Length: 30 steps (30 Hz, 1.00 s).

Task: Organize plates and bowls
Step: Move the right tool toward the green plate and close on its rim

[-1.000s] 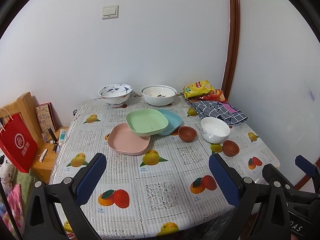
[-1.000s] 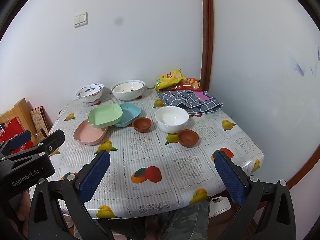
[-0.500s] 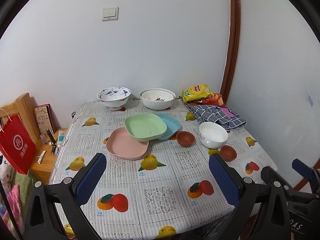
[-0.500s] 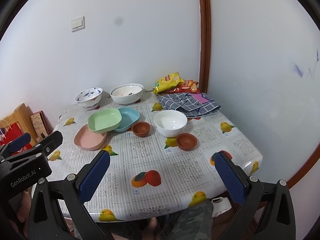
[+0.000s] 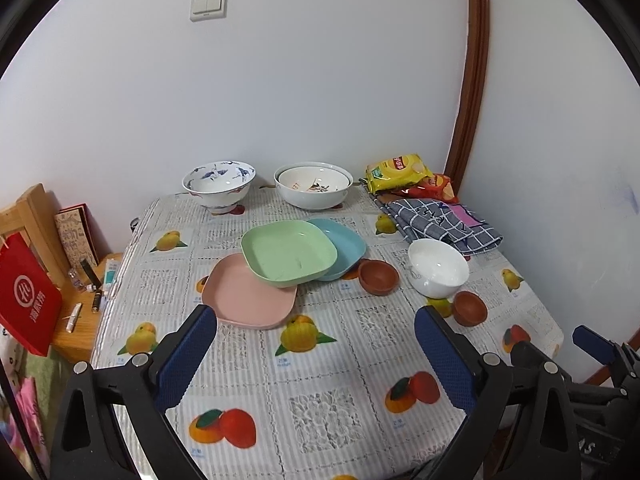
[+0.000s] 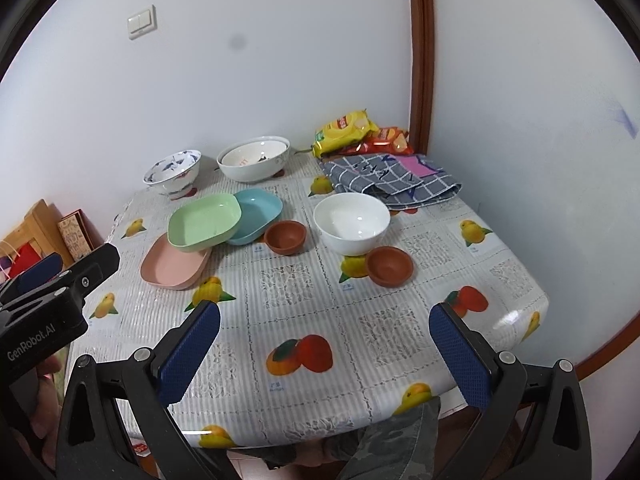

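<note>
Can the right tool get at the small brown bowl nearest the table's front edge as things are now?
Probably yes. The right tool is open and empty, and only bare tablecloth lies between it and that small brown bowl. The white bowl sits close behind it, not in the way.

**Readable lettering in both views**

"GenRobot.AI" stands in white on the black body of the left gripper (image 6: 40, 344), seen from the right wrist. The red paper bag (image 5: 28, 300) carries a white round logo over Chinese characters too small to read. The yellow chip bag (image 5: 398, 172) bears a red brand badge, illegible. Small captions under the tablecloth (image 5: 320, 380) fruits are blurred.
</note>
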Each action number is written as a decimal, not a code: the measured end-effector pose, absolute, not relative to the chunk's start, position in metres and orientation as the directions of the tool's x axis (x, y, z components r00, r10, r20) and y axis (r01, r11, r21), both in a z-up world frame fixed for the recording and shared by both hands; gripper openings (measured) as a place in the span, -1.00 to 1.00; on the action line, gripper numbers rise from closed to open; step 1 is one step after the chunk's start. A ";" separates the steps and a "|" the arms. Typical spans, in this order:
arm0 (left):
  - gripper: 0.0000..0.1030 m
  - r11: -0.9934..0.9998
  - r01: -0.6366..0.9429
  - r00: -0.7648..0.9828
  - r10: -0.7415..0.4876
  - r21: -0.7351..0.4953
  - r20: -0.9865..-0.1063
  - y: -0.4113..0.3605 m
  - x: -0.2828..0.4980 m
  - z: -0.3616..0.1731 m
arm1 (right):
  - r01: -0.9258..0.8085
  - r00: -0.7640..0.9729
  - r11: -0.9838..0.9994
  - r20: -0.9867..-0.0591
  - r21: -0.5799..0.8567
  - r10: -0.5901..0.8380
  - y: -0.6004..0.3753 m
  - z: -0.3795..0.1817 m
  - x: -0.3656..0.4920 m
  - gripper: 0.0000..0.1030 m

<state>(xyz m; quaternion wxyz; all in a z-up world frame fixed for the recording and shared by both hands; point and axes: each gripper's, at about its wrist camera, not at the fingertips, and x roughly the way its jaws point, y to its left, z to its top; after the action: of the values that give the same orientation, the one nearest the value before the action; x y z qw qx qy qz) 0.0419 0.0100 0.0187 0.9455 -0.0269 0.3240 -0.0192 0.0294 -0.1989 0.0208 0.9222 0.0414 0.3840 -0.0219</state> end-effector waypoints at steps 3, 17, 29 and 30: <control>0.94 0.997 -0.001 0.788 -0.045 -0.074 -0.614 0.017 0.058 0.018 | 0.109 0.683 0.993 -0.729 0.050 -0.038 -0.201 0.018 0.048 1.00; 0.93 0.996 -0.052 0.746 -0.011 -0.074 -0.666 0.028 0.136 0.002 | 0.011 0.722 0.999 -0.692 0.050 0.027 -0.193 0.007 0.133 0.98; 0.91 0.995 -0.083 0.717 0.019 -0.058 -0.697 0.050 0.190 -0.016 | -0.068 0.722 0.997 -0.687 0.040 0.077 -0.152 0.001 0.197 0.92; 0.89 0.994 -0.089 0.714 0.024 -0.056 -0.700 0.053 0.194 -0.018 | -0.076 0.723 0.997 -0.687 0.032 0.077 -0.148 0.001 0.203 0.92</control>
<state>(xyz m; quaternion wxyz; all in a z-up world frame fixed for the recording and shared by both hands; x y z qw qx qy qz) 0.1940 0.0530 -0.0182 0.9246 -0.0429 0.3772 0.0305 0.2027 -0.1475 0.0006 0.9281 0.0007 0.3701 0.0414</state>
